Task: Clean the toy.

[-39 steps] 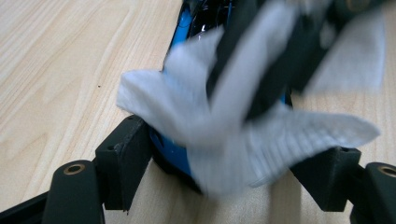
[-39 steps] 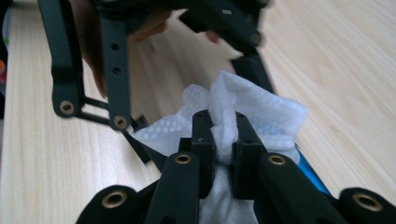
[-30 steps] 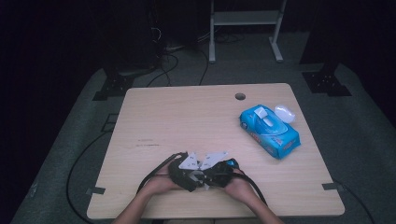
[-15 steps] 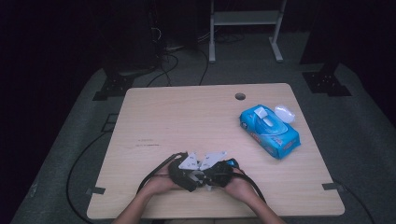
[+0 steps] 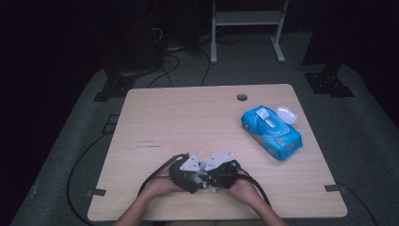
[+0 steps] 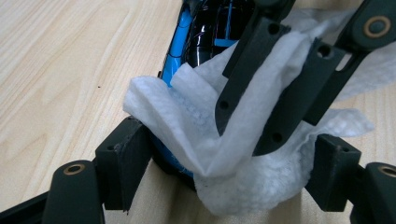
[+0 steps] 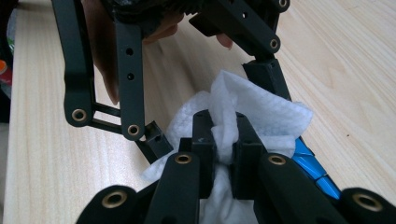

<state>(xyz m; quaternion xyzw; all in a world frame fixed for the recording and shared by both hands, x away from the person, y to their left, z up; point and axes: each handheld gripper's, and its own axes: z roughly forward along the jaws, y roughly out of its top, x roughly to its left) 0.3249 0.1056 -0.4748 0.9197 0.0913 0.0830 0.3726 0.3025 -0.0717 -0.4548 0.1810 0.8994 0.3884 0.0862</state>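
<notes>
A white wipe (image 6: 233, 172) hangs bunched between my two grippers near the table's front edge. My right gripper (image 7: 225, 135) is shut on a fold of it, its pads pinching the wipe (image 7: 261, 109) upright. My left gripper (image 6: 229, 158) is open, one jaw on each side of the wipe and of the right gripper's (image 6: 245, 130) closed jaws. In the high view the left gripper (image 5: 190, 175) and right gripper (image 5: 217, 176) meet tip to tip, each held by a hand. A blue and black part lies under the wipe; I cannot tell what it is.
A blue wipes pack (image 5: 272, 132) lies at the right of the wooden table (image 5: 188, 117), its white lid (image 5: 287, 114) flipped open. A cable hole (image 5: 242, 97) sits near the far edge. Cables trail off the front left corner.
</notes>
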